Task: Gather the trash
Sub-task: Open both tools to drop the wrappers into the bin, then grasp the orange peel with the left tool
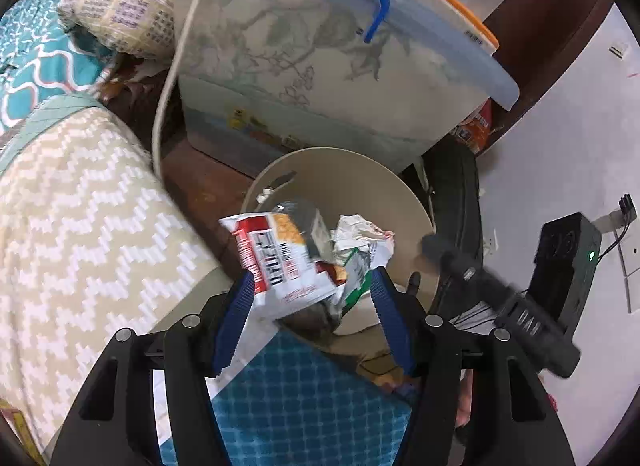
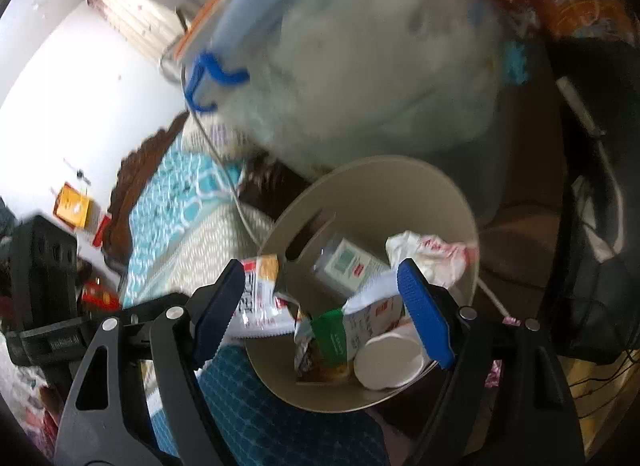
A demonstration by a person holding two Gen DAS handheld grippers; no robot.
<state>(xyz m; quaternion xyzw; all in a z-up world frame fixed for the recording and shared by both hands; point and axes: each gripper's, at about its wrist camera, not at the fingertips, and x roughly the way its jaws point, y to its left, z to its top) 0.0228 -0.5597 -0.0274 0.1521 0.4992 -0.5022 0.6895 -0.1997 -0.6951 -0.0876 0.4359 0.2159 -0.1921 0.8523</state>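
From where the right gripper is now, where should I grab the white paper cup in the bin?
Take the white paper cup by its side wall near the closed base, coming from above. It lies on its side at the near edge of the beige bin, base toward the camera, partly under the green-and-white wrapper. The right gripper is already open above it.

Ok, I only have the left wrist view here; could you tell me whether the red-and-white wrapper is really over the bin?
Observer: In the right wrist view the red-and-white wrapper hangs across the left rim of the bin, partly outside.
Operator: Thanks. Is anything beside the green packet?
Observer: A white paper cup lies on its side next to the green packet, inside the bin.
Operator: Is the right gripper carrying anything?
Observer: No, the right gripper is open and empty above the bin.
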